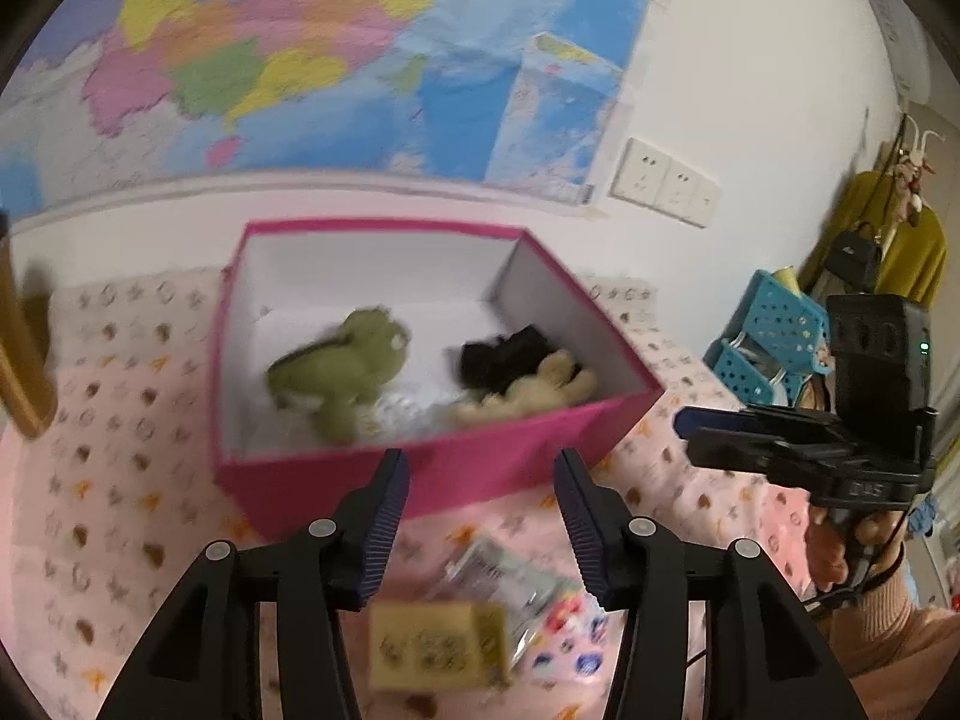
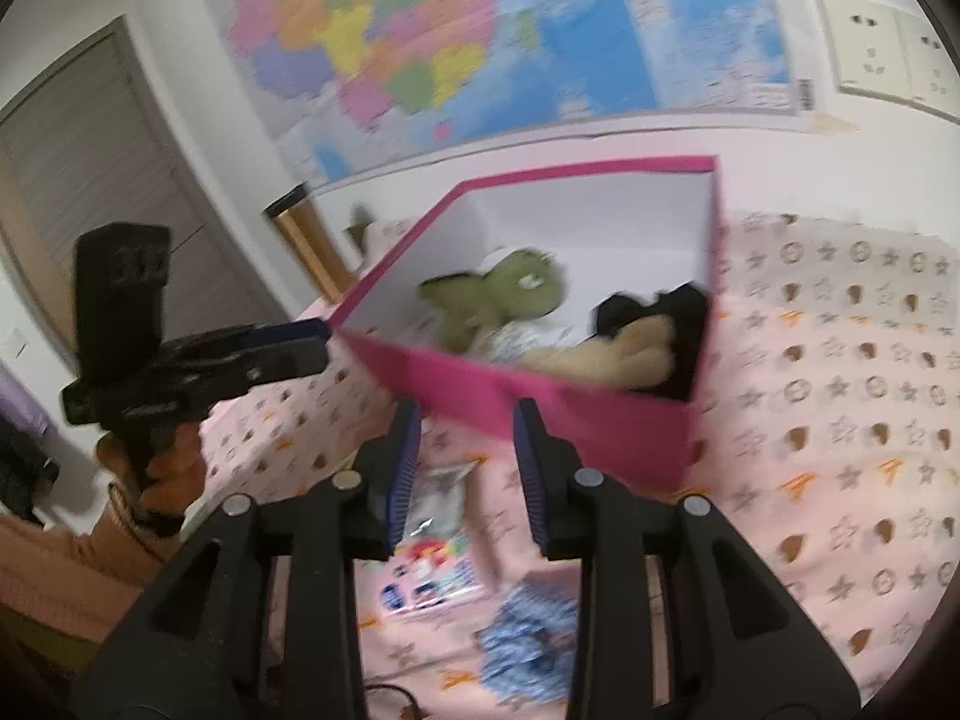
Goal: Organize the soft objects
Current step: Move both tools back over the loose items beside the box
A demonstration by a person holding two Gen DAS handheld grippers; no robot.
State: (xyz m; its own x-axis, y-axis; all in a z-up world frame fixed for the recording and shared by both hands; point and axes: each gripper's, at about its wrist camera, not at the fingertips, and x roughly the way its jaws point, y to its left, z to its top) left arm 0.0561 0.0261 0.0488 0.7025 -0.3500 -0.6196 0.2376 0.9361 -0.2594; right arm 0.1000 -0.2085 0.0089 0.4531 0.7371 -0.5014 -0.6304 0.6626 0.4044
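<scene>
Pink cardboard forms the open box, which stands on a pink cloth printed with stars, close to the far edge by the wall. Inside it lie three soft toys: a green plush toward one end, and a black plush with a beige plush touching it at the other end, in the near corner. The left tool hovers just short of the box's near wall, jaws apart with nothing between them. The right tool is likewise parted and empty, near the same wall. On the cloth nearer than the box lie a yellow packet, a colourful printed packet and a blue patterned piece. A map hangs on the wall.
</scene>
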